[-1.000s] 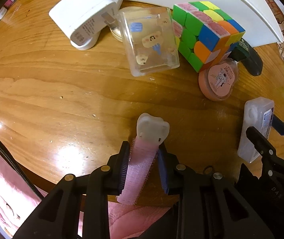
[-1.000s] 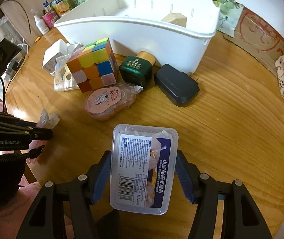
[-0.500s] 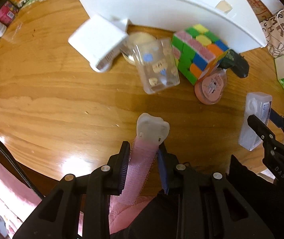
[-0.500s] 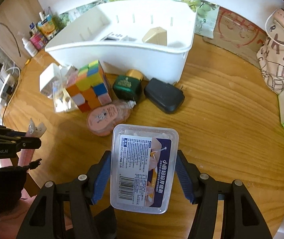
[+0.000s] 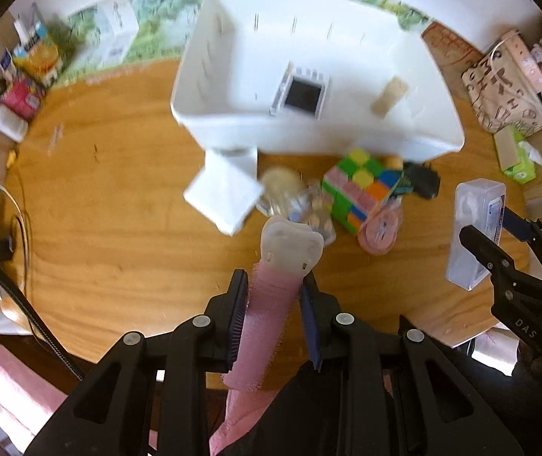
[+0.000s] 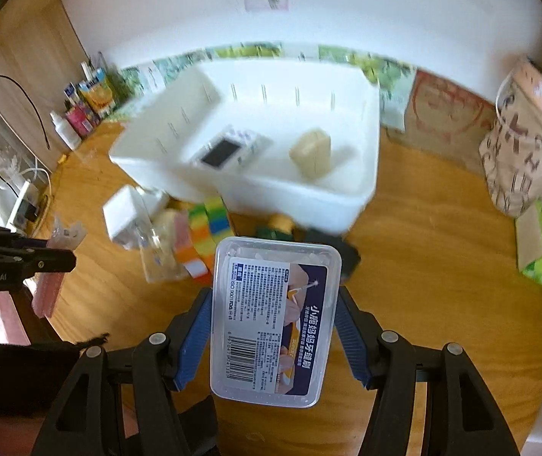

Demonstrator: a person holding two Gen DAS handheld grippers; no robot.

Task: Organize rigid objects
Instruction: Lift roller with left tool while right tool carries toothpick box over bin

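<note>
Item, left gripper (image 5: 274, 306): jaws clenched on a pink strip with white tooth-shaped cap (image 5: 276, 296), held above the table edge. Long axis runs along the fingers; the cap end points forward, toward the white bin (image 5: 415, 129), the frayed end back toward the holder.

Item, right gripper (image 6: 272, 326): jaws grasping a clear floss box (image 6: 274, 319) by its long sides, label up, long axis forward toward the bin.

Item, round wooden table (image 5: 118, 235): carries the bin, which holds a small dark-screened device (image 5: 303, 95) and a beige block (image 6: 310, 152). In front of the bin lie a white charger (image 5: 225, 193) and a colour cube (image 5: 362, 193), blurred.

Room: white wall, cartons (image 6: 92, 93) at left, printed bag (image 6: 529, 152) at right.
</note>
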